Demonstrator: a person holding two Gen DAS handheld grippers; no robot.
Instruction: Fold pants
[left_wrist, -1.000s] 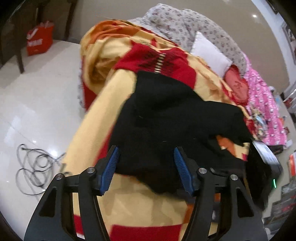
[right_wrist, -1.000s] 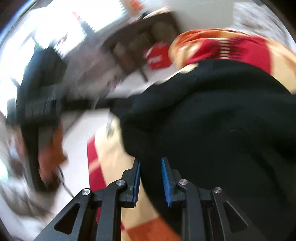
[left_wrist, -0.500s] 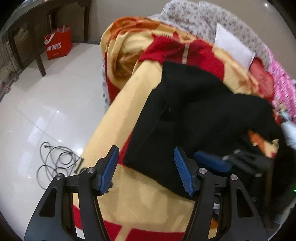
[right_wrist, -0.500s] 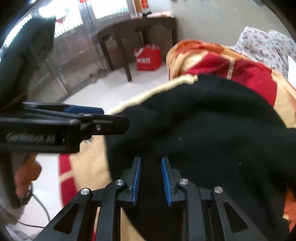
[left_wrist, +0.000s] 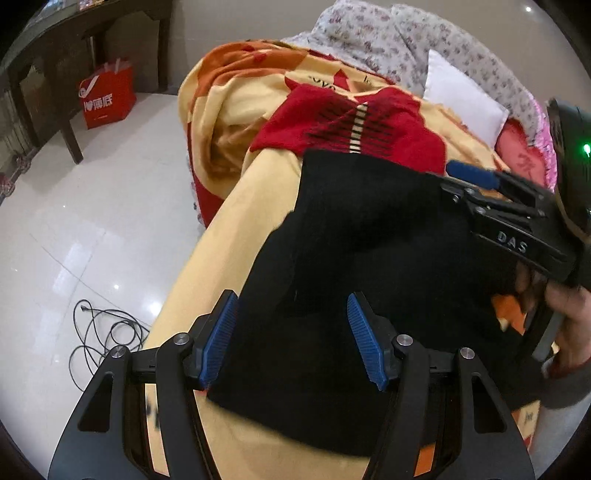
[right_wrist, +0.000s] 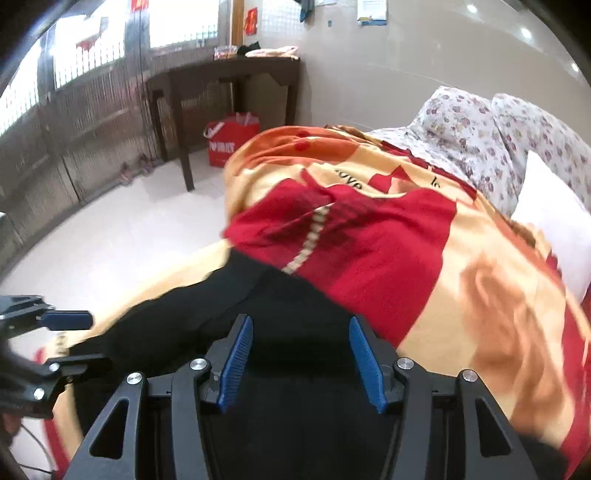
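Black pants (left_wrist: 351, 258) lie folded over on a yellow, orange and red blanket (left_wrist: 236, 229) on a bed. My left gripper (left_wrist: 291, 336) is open and empty, just above the near end of the pants. My right gripper (right_wrist: 301, 363) is open and empty over the far part of the pants (right_wrist: 280, 306); it also shows at the right in the left wrist view (left_wrist: 480, 188). The left gripper shows at the left edge of the right wrist view (right_wrist: 55, 339).
Floral pillows (right_wrist: 480, 133) and a white pillow (left_wrist: 461, 96) lie at the bed's head. A red bag (left_wrist: 105, 98) stands by a dark wooden table (right_wrist: 221, 77). A black cable (left_wrist: 103, 336) lies on the white tile floor left of the bed.
My right gripper has opened, let go of the pants and moved toward the far end. The pants now lie flatter. My left gripper stays open.
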